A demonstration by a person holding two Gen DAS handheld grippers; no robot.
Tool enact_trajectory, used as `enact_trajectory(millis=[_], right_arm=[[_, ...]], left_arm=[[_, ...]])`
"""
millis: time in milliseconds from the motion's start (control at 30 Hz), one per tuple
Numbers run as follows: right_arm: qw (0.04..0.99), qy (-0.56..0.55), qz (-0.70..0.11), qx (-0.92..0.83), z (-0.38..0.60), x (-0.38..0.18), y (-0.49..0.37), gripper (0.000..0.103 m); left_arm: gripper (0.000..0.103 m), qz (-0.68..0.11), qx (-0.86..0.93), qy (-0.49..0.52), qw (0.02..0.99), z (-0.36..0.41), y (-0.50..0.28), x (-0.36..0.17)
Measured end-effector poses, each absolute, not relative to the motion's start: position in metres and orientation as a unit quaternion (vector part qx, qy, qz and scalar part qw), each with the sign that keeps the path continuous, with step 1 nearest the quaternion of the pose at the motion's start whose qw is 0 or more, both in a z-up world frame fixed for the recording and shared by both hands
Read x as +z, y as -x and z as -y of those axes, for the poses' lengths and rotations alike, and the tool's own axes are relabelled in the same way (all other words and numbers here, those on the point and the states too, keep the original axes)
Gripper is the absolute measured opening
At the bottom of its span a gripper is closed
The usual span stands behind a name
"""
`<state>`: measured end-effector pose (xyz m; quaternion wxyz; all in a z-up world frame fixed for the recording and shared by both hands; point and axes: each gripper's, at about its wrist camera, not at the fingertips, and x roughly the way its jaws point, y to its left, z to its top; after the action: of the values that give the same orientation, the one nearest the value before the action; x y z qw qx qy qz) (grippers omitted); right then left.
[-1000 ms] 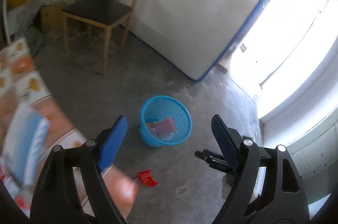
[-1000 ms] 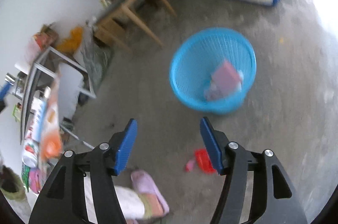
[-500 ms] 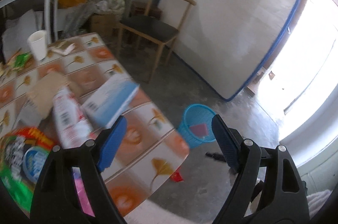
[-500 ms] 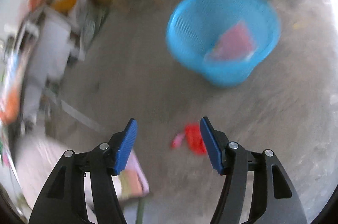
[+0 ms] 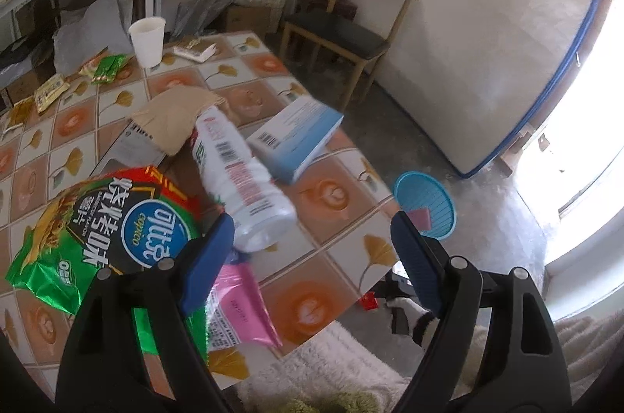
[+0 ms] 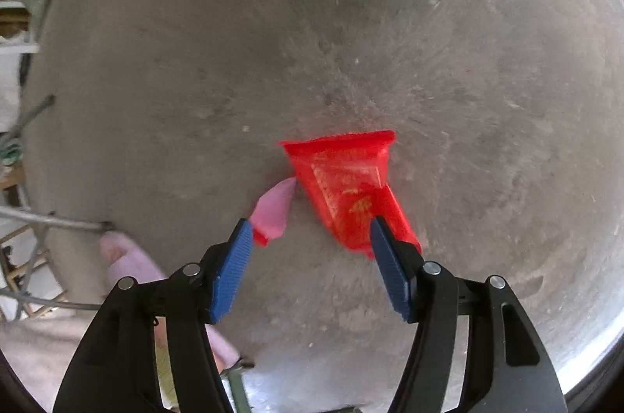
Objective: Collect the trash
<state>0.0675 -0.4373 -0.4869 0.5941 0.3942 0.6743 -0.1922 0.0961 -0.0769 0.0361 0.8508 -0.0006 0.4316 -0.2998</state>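
Red wrapper [image 6: 347, 187] approached on the floor.
Right hand-held gripper [image 6: 308, 259] opening, nothing gripped; wrapper judged light, crinkly, best pinched mid-body.

A home: tiled table [image 5: 249, 93], chair [image 5: 343, 31], mattress [image 5: 487, 34].

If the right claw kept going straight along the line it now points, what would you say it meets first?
Most likely the red wrapper lying on the concrete floor. The right claw points steeply down with its jaws opening and nothing between them; the wrapper's near end lies just ahead of the tips, though the exact depth is unclear.
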Motion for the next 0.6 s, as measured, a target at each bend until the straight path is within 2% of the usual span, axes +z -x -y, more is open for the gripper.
enact_trajectory(millis=[200, 367, 433, 467, 533, 567, 600], right_arm=[[0.581, -0.321, -0.718, -0.209, 0.425, -0.52, -0.081, 0.064], [0.593, -0.295, -0.718, -0.213, 0.416, -0.522, -0.083, 0.064], [0.602, -0.286, -0.713, -0.219, 0.413, -0.518, -0.081, 0.049], [0.602, -0.288, -0.71, -0.223, 0.414, -0.517, -0.078, 0.044], [0.6, -0.314, -0.7, -0.228, 0.419, -0.514, -0.07, 0.023], [0.596, -0.332, -0.696, -0.224, 0.422, -0.514, -0.065, 0.009], [0.592, -0.346, -0.693, -0.223, 0.425, -0.514, -0.062, 0.006]], left_arm=[[0.078, -0.47, -0.301, 0.03, 0.829, 0.076, -0.109, 0.021], [0.078, -0.472, -0.296, 0.026, 0.83, 0.076, -0.113, 0.018], [0.078, -0.473, -0.293, 0.025, 0.831, 0.076, -0.114, 0.018], [0.078, -0.474, -0.293, 0.026, 0.83, 0.076, -0.115, 0.018], [0.078, -0.471, -0.295, 0.03, 0.831, 0.077, -0.114, 0.019], [0.078, -0.469, -0.297, 0.03, 0.831, 0.077, -0.114, 0.02], [0.078, -0.468, -0.299, 0.03, 0.831, 0.077, -0.114, 0.021]])
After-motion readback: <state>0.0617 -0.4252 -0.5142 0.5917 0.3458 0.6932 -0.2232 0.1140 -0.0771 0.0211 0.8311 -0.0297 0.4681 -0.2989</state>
